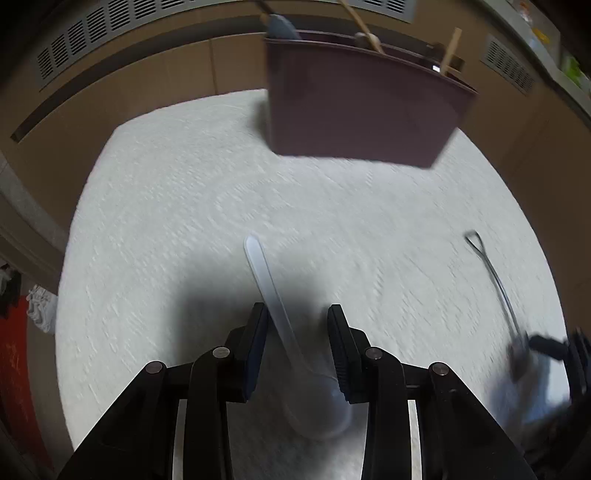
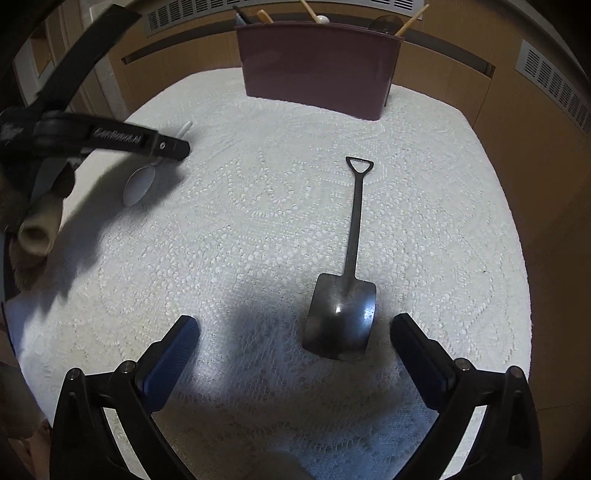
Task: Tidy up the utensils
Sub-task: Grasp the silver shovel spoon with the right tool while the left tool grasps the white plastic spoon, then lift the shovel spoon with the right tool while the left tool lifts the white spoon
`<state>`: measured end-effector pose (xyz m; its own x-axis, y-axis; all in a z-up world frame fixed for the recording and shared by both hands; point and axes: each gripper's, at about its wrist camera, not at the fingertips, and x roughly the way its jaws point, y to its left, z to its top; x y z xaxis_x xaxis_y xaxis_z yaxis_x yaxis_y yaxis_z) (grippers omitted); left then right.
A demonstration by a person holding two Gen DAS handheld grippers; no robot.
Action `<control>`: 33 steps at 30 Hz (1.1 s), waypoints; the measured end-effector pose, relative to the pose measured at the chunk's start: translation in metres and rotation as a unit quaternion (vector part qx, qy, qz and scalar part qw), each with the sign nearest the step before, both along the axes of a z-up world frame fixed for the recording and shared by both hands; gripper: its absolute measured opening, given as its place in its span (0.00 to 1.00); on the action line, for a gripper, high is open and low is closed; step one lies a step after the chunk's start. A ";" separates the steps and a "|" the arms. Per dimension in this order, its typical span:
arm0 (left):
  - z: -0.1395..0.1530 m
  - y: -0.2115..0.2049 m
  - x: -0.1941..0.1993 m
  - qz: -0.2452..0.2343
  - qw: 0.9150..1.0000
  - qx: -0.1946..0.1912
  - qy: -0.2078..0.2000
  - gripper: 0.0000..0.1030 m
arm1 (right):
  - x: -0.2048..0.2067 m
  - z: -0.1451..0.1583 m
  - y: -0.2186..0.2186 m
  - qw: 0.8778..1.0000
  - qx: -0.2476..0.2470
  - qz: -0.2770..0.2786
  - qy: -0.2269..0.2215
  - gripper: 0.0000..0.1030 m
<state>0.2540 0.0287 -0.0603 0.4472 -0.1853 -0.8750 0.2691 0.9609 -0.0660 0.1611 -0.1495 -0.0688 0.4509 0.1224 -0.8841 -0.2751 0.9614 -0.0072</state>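
**Tabletop with two loose utensils and a filled holder**

Tabletop (image 2: 258, 206) fills both views, covered by a white lace cloth and set against brown panelled walls with vent grilles. At its far edge stands a mauve utensil holder (image 2: 317, 62), upright, with wooden handles (image 2: 410, 20) and other utensil ends poking above its rim; which compartment each sits in cannot be told.

The right gripper (image 2: 295, 332) hangs over the near edge with its fingers (image 2: 173, 350) spread as wide as they go, holding nothing. Between them, nearer the right finger and not touching either pad, lies the blade of a dark metal shovel-shaped spoon (image 2: 341, 317). It rests flat on the cloth, its blade toward the near edge and its looped handle pointing toward the holder at the far edge.

The left gripper (image 1: 297, 332) is over the left side of the tabletop, near that edge, and its view is blurred by motion. Its fingers (image 1: 255, 343) are partly closed around a white plastic spoon (image 1: 273, 306) that lies on the cloth, bowl toward the near edge and handle running toward the far edge. The left pad sits just against the spoon's handle, and the right pad's lower part seems to meet the bowl; whether they press on it cannot be told. In the right wrist view the same spoon's bowl shows just beneath the left gripper's black arm.

The two utensils lie well apart, both clear of the holder.
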 end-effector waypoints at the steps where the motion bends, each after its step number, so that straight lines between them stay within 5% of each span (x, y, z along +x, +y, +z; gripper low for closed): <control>1: 0.000 -0.003 -0.007 -0.005 1.000 0.003 -0.001 0.33 | 0.002 0.000 0.001 1.000 -0.002 0.008 0.006 1.00; 6: 0.000 -0.002 -0.043 -0.024 1.000 -0.006 0.003 0.34 | 0.010 0.008 -0.009 1.000 0.012 0.021 0.006 0.91; 10: 0.000 0.005 -0.058 -0.027 0.999 -0.022 0.012 0.35 | 0.030 0.032 -0.027 0.998 0.000 -0.026 -0.052 0.57; 14: 0.000 0.011 -0.064 -0.023 0.999 -0.038 0.012 0.37 | 0.063 0.030 -0.032 0.999 0.019 -0.043 -0.008 0.36; 24: -0.001 0.012 -0.068 0.000 0.997 -0.083 -0.003 0.53 | -0.001 0.015 -0.028 0.998 0.018 -0.056 -0.009 0.37; 29: 0.001 0.025 -0.073 0.029 0.995 -0.095 -0.004 0.54 | -0.010 0.016 -0.008 0.997 -0.036 -0.044 -0.047 0.30; 33: 0.001 0.038 -0.074 0.050 0.994 -0.094 0.002 0.54 | -0.013 0.054 -0.009 0.992 -0.053 -0.022 -0.109 0.29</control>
<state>0.1797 0.0669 -0.0593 0.4690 -0.2999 -0.8307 0.1722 0.9536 -0.2471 0.1478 -0.1581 -0.0152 0.6362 0.0103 -0.7715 -0.2142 0.9630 -0.1638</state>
